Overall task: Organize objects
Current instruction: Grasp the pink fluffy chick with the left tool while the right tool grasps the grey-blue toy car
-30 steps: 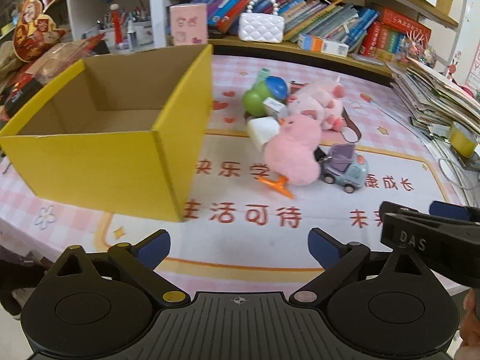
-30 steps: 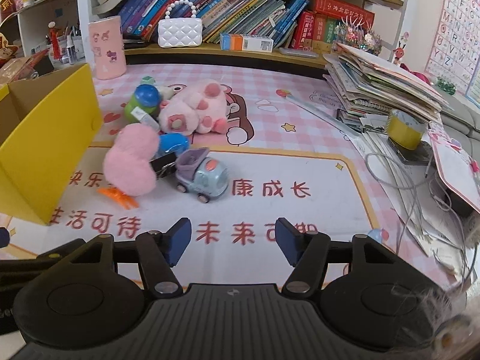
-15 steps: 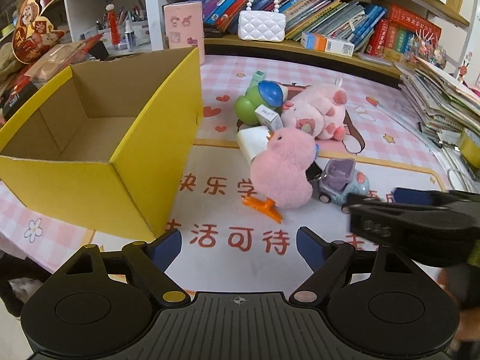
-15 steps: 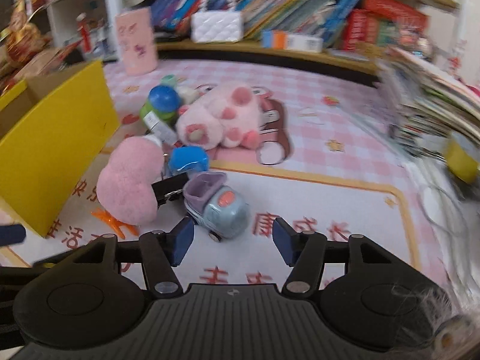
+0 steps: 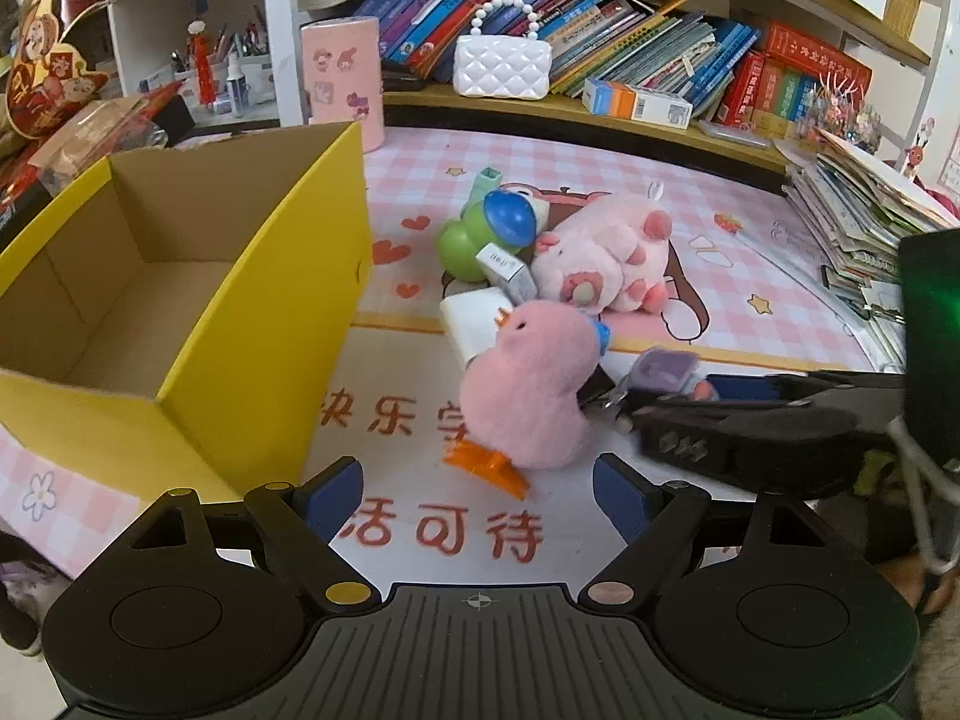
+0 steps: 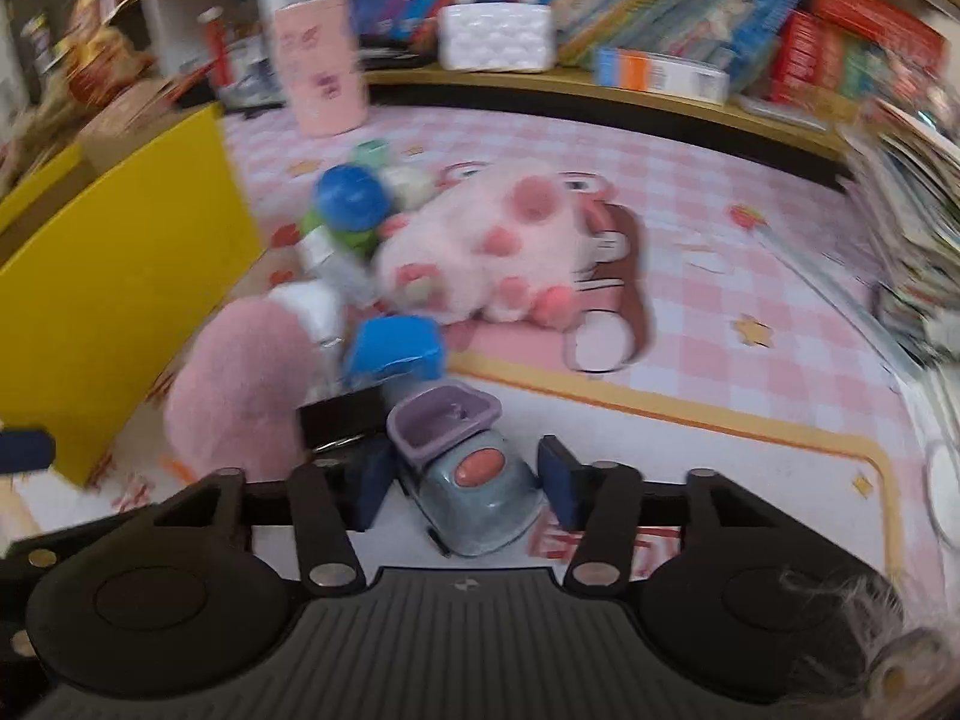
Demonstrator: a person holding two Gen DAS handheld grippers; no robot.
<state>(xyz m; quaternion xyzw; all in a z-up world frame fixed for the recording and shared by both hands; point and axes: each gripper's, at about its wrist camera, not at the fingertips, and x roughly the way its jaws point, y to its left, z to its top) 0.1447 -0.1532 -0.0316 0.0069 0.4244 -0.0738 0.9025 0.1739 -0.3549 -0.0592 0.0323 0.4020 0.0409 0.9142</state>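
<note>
Right gripper (image 6: 456,489) has its blue pads spread to either side of the small blue-grey toy truck (image 6: 471,492), one at each flank; with the motion blur it is not clear whether they touch it, and nothing is clamped. Just left of the truck lies a black clip (image 6: 342,423), then the fluffy pink chick plush (image 5: 528,387) with orange feet. Behind these, toward the middle of the desk, are a blue block (image 6: 396,348), a white box (image 5: 474,321), a green-and-blue toy (image 5: 480,234) and the pink pig plush (image 5: 606,261) lying on its side. Left gripper (image 5: 478,501) hangs low near the desk's front edge, jaws wide apart and holding nothing, pointing at the chick. An open yellow cardboard box (image 5: 252,348) stands at the desk's left side, near the chick, its interior bare as far as visible. Stacked books (image 5: 858,210) sit at the right edge.
</note>
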